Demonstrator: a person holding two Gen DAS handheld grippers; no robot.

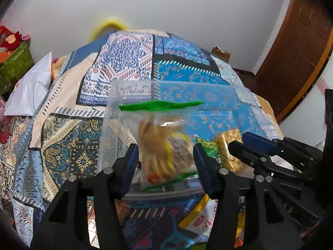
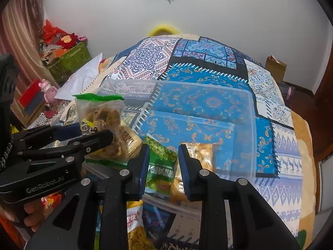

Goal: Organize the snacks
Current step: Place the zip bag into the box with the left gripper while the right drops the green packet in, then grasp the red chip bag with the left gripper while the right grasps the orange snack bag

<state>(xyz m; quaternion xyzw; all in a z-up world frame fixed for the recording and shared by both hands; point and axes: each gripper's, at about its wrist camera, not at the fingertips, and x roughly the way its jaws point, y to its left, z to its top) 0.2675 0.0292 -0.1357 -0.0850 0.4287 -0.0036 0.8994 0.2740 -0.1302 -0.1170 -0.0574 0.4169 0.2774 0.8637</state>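
A clear plastic bin [image 1: 112, 108] [image 2: 245, 129] stands on a patchwork bedspread. My left gripper [image 1: 166, 162] is open, its jaws on either side of a zip bag of brown snacks with a green seal [image 1: 160, 145] [image 2: 104, 120] that leans inside the bin's left end. I cannot tell whether the pads touch it. My right gripper [image 2: 163, 164] is open above a green snack packet [image 2: 161, 164] and a clear packet of yellow puffs [image 2: 203, 156] [image 1: 229, 145] in the bin. The right gripper also shows in the left wrist view [image 1: 239, 140].
More snack packets lie in front of the bin: a white and yellow one [image 1: 204, 218] [image 2: 135, 225]. A white pillow [image 1: 31, 91], a green box of clutter [image 2: 68, 60] and a cardboard box [image 2: 274, 66] flank the bed. A wooden door [image 1: 295, 48] stands at the right.
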